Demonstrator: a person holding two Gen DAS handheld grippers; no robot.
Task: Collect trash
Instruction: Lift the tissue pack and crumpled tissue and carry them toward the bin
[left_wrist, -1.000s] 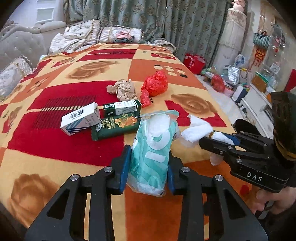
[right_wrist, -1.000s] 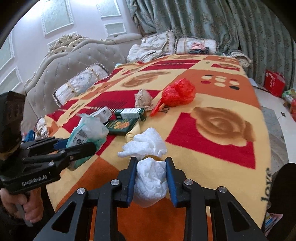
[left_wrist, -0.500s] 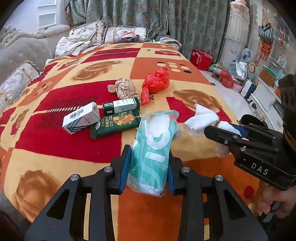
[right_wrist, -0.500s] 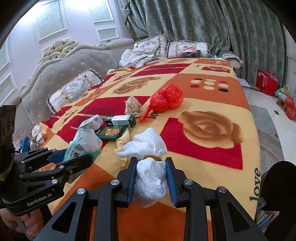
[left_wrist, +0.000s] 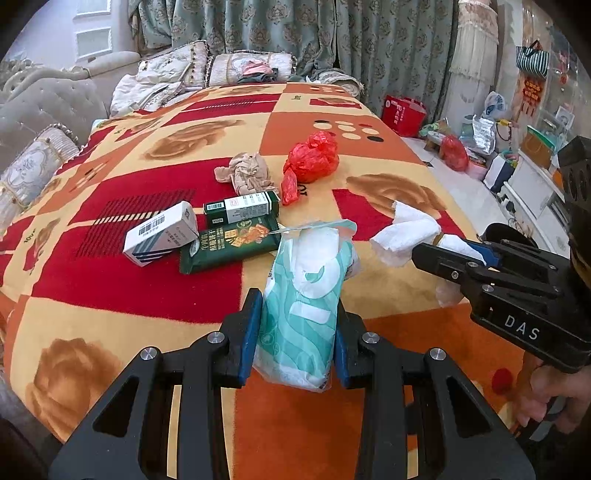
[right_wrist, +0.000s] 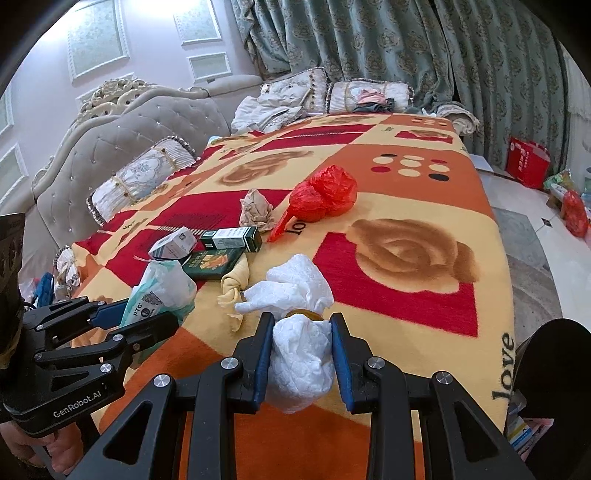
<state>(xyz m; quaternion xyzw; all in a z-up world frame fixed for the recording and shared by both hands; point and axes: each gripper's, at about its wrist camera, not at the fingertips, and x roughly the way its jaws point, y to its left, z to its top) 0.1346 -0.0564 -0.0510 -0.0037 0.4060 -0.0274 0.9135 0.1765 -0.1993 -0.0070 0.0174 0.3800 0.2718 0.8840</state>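
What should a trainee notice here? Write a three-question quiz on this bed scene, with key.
1. True or false: the left hand-held gripper is shut on the teal-and-white plastic tissue pack.
2. What does the right hand-held gripper hold? A) crumpled white tissue wad B) red carton C) glass jar
3. Which item lies on the patterned blanket right beside the crumpled red plastic bag: the beige crumpled cloth or the white barcode box?

Key: 1 true; 2 A; 3 the beige crumpled cloth.
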